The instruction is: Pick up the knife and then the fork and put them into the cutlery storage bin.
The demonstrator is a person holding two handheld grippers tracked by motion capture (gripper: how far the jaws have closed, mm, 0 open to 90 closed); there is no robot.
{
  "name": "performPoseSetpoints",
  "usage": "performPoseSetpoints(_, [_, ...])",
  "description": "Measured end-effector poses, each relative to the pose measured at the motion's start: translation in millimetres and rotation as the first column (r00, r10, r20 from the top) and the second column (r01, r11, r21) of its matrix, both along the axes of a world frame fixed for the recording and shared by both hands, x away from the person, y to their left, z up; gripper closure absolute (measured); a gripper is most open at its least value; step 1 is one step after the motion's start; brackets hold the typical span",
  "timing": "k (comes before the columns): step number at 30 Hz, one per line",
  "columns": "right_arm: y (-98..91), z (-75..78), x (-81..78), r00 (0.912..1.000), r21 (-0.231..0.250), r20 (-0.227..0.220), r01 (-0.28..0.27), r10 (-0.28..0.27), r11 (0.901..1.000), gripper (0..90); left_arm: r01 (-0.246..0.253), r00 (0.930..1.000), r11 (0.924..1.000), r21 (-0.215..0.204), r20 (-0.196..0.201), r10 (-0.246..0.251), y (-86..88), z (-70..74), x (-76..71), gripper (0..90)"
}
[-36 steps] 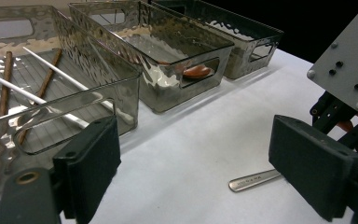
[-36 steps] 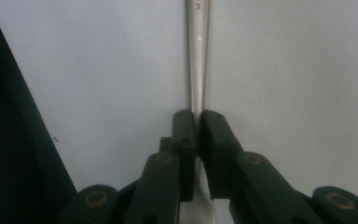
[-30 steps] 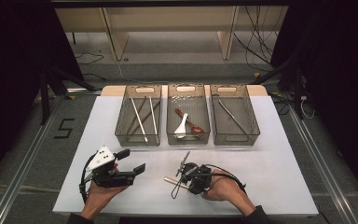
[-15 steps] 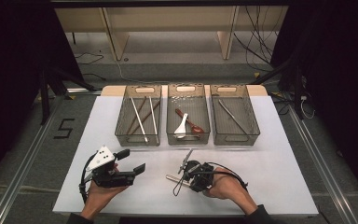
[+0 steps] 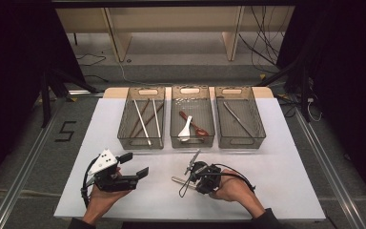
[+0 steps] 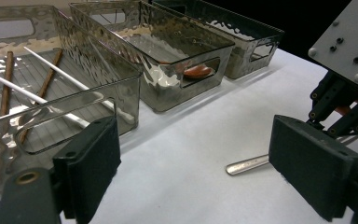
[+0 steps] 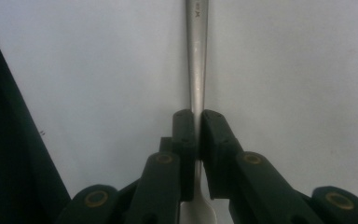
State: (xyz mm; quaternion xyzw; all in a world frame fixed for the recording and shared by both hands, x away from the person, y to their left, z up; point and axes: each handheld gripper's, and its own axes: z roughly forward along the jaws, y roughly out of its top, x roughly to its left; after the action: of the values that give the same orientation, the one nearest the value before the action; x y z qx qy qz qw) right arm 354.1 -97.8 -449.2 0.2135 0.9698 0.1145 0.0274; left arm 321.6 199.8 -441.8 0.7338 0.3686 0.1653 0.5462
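My right gripper (image 7: 197, 121) is shut on the flat handle of a metal utensil (image 7: 197, 56), which runs straight away from the jaws over the white table. From above, the right gripper (image 5: 191, 177) lies near the table's front, and the utensil's handle end (image 5: 175, 180) sticks out to its left. My left gripper (image 5: 134, 165) rests at the front left, jaws wide open with nothing between them. In the left gripper view the open pads (image 6: 93, 158) frame the utensil's handle end (image 6: 247, 164), which lies farther off, and the right gripper (image 6: 340, 93) beyond it.
Three clear bins stand in a row at the back. The left bin (image 5: 124, 125) holds chopsticks (image 5: 143, 123). A white spoon (image 5: 185, 130) and a brown spoon lie in the middle bin (image 5: 192, 143), and a thin metal piece (image 5: 236, 117) lies in the right bin (image 5: 261, 125).
My right gripper has shifted slightly with the utensil in its jaws. The left gripper has stayed where it was.
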Motion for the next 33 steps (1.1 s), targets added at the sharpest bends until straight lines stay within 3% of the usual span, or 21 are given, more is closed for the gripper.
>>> performPoseSetpoints(33, [-23.8, 21.2, 11.6, 0.9964, 0.053, 0.038, 0.073, -0.075, 0.9959, 84.7, -0.001, 1.0000, 1.0000, 0.000, -0.001, 0.001, 0.1, -0.1, 0.0, 16.0])
